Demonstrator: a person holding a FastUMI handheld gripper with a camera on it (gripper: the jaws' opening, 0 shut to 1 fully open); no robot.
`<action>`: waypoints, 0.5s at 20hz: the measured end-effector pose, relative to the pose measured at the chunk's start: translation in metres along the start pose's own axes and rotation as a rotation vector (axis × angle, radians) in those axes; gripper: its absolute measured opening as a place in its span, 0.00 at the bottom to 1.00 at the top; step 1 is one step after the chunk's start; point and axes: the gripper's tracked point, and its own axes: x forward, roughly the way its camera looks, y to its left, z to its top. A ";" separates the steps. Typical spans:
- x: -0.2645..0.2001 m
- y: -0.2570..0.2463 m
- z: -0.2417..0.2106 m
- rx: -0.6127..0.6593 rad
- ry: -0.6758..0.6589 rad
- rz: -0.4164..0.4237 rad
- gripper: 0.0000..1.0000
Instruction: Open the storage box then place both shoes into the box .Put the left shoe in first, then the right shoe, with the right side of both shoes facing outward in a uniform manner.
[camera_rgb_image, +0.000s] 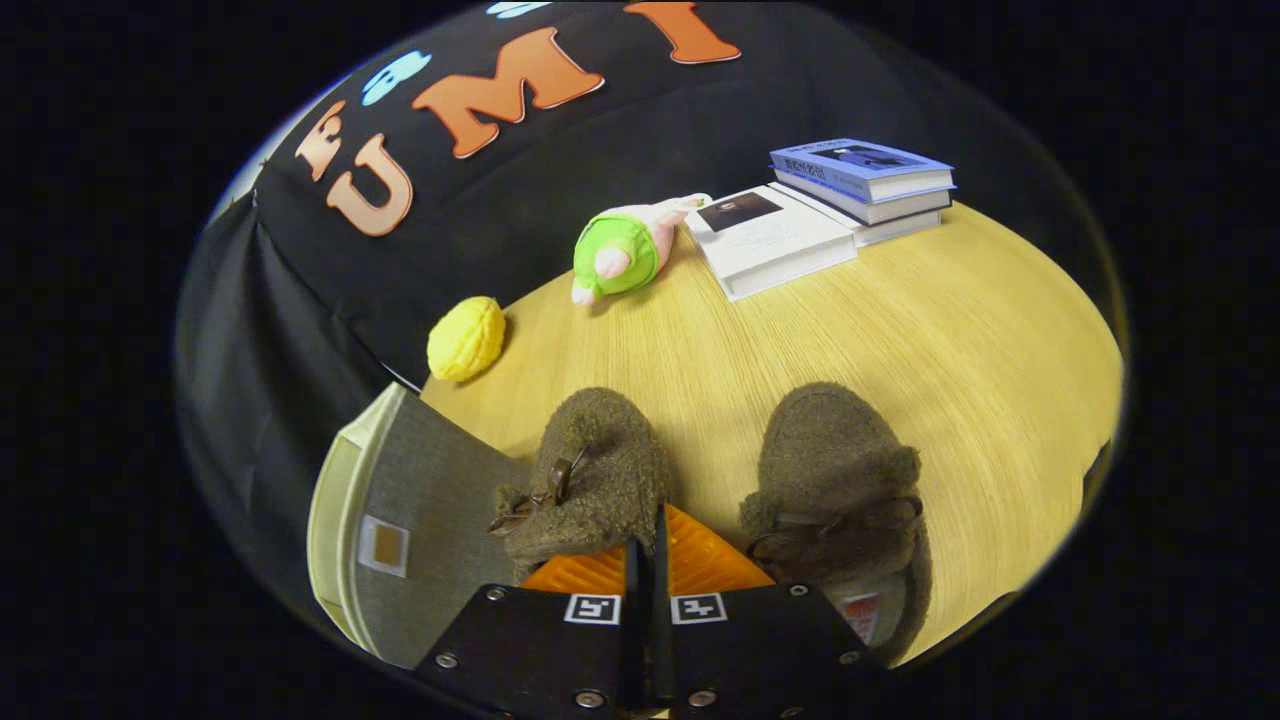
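Note:
Two brown fleecy shoes lie toes away from me on the wooden table (960, 340). The left-hand shoe (595, 475) is rolled onto its side, its lace bow facing left, and its heel end sits right at my fingertips. My gripper (646, 550) has its fingers pressed together, apparently pinching that shoe's rim. The right-hand shoe (835, 480) rests flat just right of the fingers, bow up and opening toward me. The grey storage box (420, 530), with a cream edge and a small label patch, stands left of the fingers, partly behind the tilted shoe.
Beyond the shoes are a yellow knobbly ball (466, 338), a green and pink plush toy (620, 250), an open white book (775, 240) and a stack of blue books (865, 185). Black cloth hangs behind the table.

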 end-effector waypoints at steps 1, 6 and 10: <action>-0.007 0.006 0.009 0.006 -0.020 0.009 0.04; -0.047 0.060 0.054 0.023 -0.118 0.109 0.04; -0.074 0.123 0.075 0.003 -0.163 0.212 0.04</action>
